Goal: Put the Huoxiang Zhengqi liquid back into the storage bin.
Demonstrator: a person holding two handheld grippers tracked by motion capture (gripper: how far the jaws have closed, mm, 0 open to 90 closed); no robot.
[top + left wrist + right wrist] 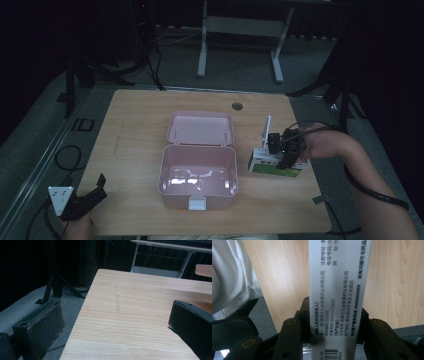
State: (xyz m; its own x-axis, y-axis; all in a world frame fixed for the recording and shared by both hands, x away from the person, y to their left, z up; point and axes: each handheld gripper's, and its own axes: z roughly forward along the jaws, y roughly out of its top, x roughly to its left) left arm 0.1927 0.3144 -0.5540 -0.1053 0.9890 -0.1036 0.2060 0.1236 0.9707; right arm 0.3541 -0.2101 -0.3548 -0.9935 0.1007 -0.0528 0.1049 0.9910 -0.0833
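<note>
Wooden surface (140, 130) bears an open pink box (198, 172), left of the right tool (286, 150) (clamped on a medicine carton (274, 164)); left tool (85, 200) gapes idle.

Looks like a lab or recording studio to me, not a home. I work at a bare wooden table (150, 115) with a round cable hole (237, 106) near its far edge. Everything around the table is dark: black curtains behind it, grey carpet floor (240, 70) under it. Beyond the table's far edge stands a white metal desk frame (240, 30) on two legs. Left of the table, black tripod legs (56, 287) and loose cables (67, 157) on the carpet; a small red indicator light (95, 262) glows in the dark past them. Right of the table, more black stand legs (325, 87).
</note>
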